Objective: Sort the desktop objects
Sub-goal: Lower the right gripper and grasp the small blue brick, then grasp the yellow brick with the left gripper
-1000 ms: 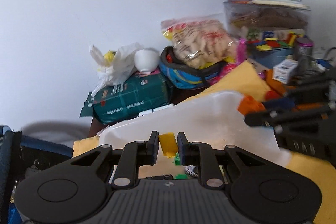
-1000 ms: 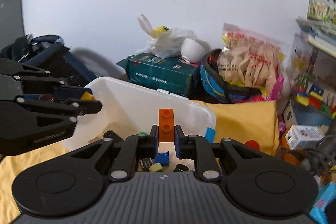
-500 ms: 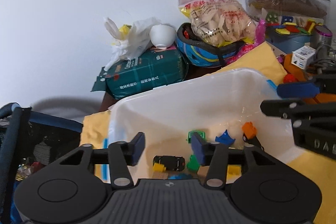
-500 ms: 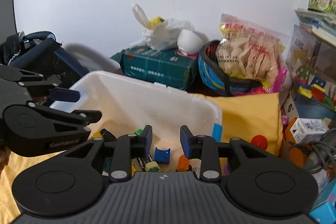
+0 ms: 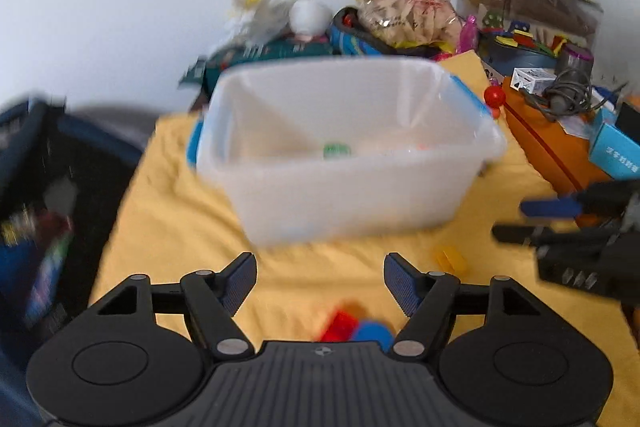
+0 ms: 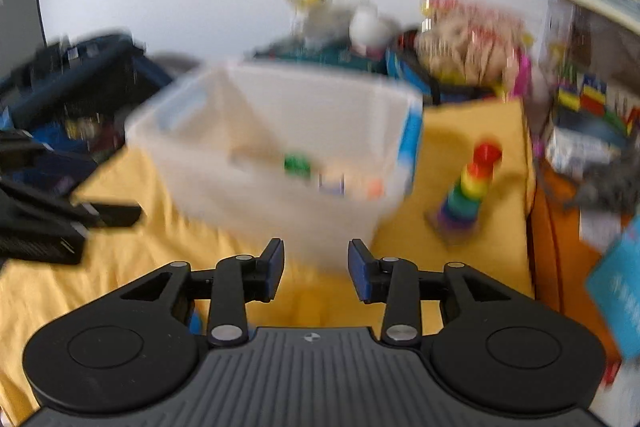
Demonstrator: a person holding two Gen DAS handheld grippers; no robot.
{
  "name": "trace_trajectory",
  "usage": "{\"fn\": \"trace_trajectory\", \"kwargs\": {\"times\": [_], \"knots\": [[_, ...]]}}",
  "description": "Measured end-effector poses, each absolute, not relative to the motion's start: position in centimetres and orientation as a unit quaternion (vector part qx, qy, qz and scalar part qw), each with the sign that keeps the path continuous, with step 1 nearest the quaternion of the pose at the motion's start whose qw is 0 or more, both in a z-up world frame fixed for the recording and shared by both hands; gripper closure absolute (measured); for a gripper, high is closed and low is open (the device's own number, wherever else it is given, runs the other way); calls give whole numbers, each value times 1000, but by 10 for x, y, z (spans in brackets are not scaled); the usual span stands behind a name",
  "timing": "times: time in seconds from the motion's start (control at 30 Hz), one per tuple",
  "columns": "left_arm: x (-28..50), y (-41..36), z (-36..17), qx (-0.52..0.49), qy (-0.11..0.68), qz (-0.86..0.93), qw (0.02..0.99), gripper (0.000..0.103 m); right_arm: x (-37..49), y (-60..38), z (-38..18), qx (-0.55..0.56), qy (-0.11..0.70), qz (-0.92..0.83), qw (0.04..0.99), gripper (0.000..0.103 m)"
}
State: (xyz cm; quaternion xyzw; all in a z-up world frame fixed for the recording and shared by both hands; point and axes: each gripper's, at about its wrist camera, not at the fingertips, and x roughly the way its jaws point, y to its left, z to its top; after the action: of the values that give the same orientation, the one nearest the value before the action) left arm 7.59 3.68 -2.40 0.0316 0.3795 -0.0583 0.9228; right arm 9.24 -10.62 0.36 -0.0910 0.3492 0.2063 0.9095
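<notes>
Progress check: white bin [image 5: 352,147] on the yellow-covered table [image 5: 168,227] already holds some small toys, a green one [image 5: 337,150] visible. Left gripper [image 5: 320,277] fingers have just been opening, now spread wide, empty. Right gripper [image 6: 316,269] fingers have just been opening too, about halfway, empty. Left to sort, by my read: yellow block [image 5: 452,259], red and blue pieces [image 5: 356,325] under the left gripper, and the rainbow ring stacker [image 6: 466,193] beside the bin.

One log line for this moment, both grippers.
left hand-held gripper: open, empty | right hand-held gripper: open, empty | white bin: holds toys | yellow block: on cloth
</notes>
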Motion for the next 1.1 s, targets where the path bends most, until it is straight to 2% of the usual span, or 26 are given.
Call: {"fn": "trace_trajectory", "kwargs": {"times": [0.23, 0.47, 0.5, 0.63, 0.77, 0.83, 0.9, 1.1], "knots": [[48, 38, -78, 53, 436, -94, 893, 29, 68, -99, -60, -104, 422, 242, 867, 64], [36, 23, -99, 105, 447, -117, 881, 29, 70, -80, -64, -98, 421, 245, 868, 68], [36, 23, -99, 106, 447, -118, 880, 29, 74, -78, -65, -96, 423, 237, 869, 72], [34, 25, -99, 103, 445, -123, 881, 29, 90, -86, -74, -18, 450, 213, 867, 77], [35, 24, -100, 102, 449, -132, 878, 29, 102, -89, -85, 41, 474, 226, 850, 77], [34, 23, -101, 102, 450, -136, 877, 29, 105, -80, -87, 31, 480, 242, 843, 78], [33, 23, -100, 103, 450, -140, 876, 29, 103, -70, -91, -1, 472, 236, 849, 86], [33, 21, -100, 84, 454, -160, 872, 30, 83, -75, -74, -95, 428, 236, 867, 86]]}}
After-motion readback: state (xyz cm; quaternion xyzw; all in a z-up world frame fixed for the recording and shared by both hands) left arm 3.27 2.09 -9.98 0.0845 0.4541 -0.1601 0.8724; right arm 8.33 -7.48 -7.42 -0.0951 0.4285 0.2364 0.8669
